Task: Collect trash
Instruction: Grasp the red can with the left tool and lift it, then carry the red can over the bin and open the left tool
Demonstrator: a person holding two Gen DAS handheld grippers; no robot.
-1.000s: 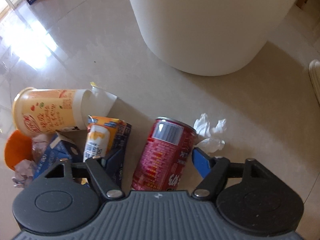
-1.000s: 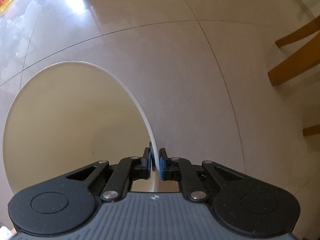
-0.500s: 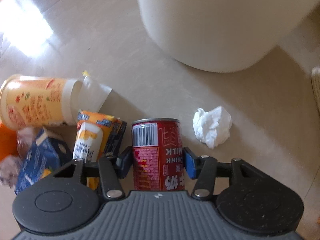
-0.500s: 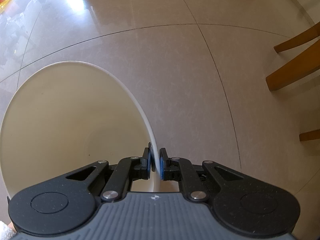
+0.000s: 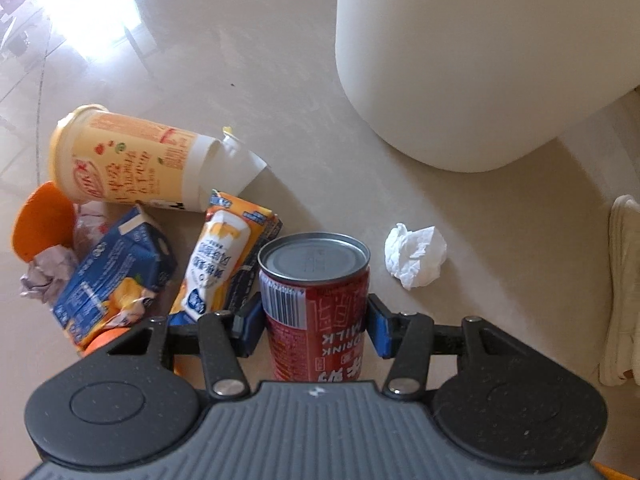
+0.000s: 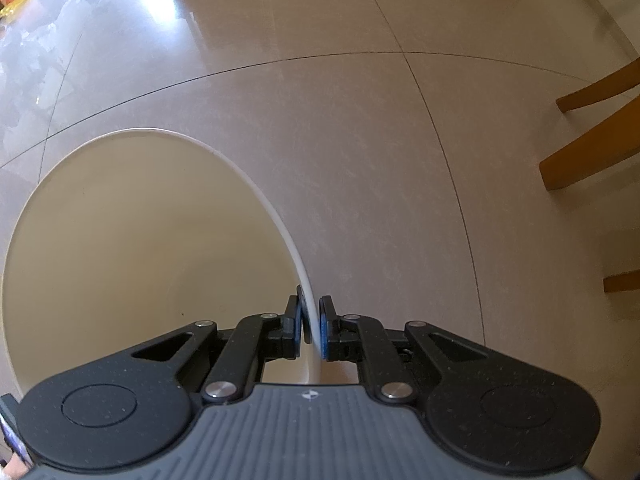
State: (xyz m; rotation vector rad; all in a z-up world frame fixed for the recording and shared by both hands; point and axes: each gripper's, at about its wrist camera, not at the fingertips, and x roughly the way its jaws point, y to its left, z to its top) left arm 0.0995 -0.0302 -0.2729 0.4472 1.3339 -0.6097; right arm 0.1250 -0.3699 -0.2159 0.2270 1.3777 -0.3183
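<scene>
A red drink can (image 5: 316,304) is clamped between the blue pads of my left gripper (image 5: 314,326), lifted and seen bottom-up above the floor. Below it lies a pile of trash: a yellow paper cup (image 5: 128,164) on its side, a blue juice carton (image 5: 112,272), a milk pouch (image 5: 218,264) and a crumpled white tissue (image 5: 416,256). The white bin (image 5: 472,60) stands at the upper right in the left wrist view. My right gripper (image 6: 311,326) is shut on the bin's thin rim (image 6: 308,304), and the bin's inside (image 6: 140,256) looks empty.
An orange round piece (image 5: 42,220) and a crumpled paper ball (image 5: 48,276) lie at the pile's left edge. A white shoe (image 5: 624,288) shows at the right edge. Wooden chair legs (image 6: 592,136) stand on the tiled floor to the right of the bin.
My left gripper closed on the red can and raised it off the floor, turning its bottom toward the camera. The right gripper stayed clamped on the bin rim.
</scene>
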